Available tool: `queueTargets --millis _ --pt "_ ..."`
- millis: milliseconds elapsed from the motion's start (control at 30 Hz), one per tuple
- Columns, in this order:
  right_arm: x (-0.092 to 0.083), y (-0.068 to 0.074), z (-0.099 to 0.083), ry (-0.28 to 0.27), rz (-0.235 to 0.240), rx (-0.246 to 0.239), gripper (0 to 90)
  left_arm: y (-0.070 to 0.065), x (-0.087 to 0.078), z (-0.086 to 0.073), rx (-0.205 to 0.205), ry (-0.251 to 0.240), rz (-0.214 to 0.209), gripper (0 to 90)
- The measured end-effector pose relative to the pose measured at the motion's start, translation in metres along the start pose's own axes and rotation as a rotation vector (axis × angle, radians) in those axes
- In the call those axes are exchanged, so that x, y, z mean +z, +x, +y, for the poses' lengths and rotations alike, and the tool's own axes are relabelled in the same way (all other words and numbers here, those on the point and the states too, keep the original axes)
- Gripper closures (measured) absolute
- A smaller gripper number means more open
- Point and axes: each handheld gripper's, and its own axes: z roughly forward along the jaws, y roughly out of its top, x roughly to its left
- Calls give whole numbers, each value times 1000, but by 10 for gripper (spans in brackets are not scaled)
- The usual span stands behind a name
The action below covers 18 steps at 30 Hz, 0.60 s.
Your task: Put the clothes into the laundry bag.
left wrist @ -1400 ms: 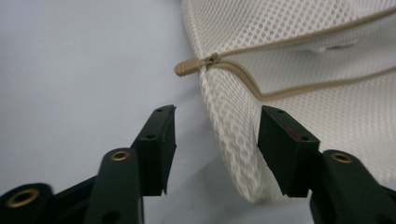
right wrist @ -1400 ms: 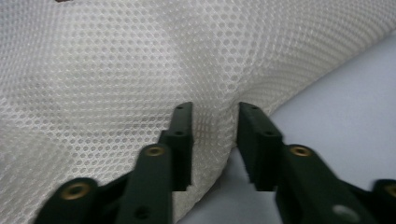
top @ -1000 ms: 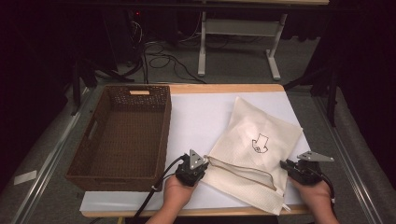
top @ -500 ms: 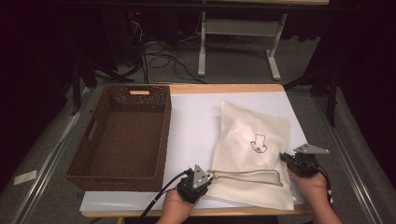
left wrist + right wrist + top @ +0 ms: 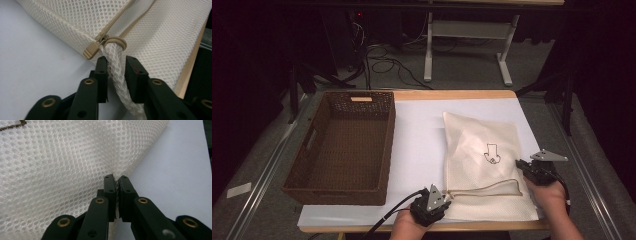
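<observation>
Mesh makes up the whole bag (image 5: 479, 165) — a cream, honeycomb-weave pouch, roughly rectangular, lying flat on the white sheet (image 5: 417, 145) that covers the table (image 5: 452, 94), on its right half. Its long axis runs from the near edge of the table toward the far edge, with the zippered mouth at the near end and the closed end pointing away from the person. A small dark outline drawing (image 5: 492, 152) sits on the upper face.

Along the near end runs a tan zipper (image 5: 117, 22); its flat, ridged pull tab (image 5: 90, 51) lies at the bag's near left corner. From that corner a twisted tube of the same netting forms a cord (image 5: 117, 65), soft and rope-like, looped through a tan ribbed ring.

The left claw (image 5: 117, 70) sits at that corner with its jaws narrowly apart around the cord; they have just been opening, and in the left gripper view a sliver of gap shows on each side of the cord, so the pads do not press it. The right claw (image 5: 117, 185) is pinched tight on the bag's right edge — a fold of mesh is caught between the black, ribbed pads.

To the left, well apart from the bag, stands a dark brown wicker basket (image 5: 312, 150), rectangular, with cut-out handles.
</observation>
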Motion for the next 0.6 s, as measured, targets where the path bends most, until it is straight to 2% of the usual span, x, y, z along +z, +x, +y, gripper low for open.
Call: queueTargets --millis 133,233,300,433,500,600 --pt "1 1 -1 10 8 11 855 2 -3 1 -12 -15 40 580" --pt "0 1 -2 9 13 22 796 4 -9 2 -23 -35 80 490" --pt "-4 0 -2 -14 20 44 695 8 -15 4 -45 -57 102 411" --pt "-21 6 -1 -92 11 38 538 19 -29 6 -99 -96 135 285" --pt "-29 10 -1 -120 16 37 487 23 -37 7 -109 -115 143 246" --pt "-41 21 3 -169 48 26 348 26 -50 9 -99 -145 142 142"
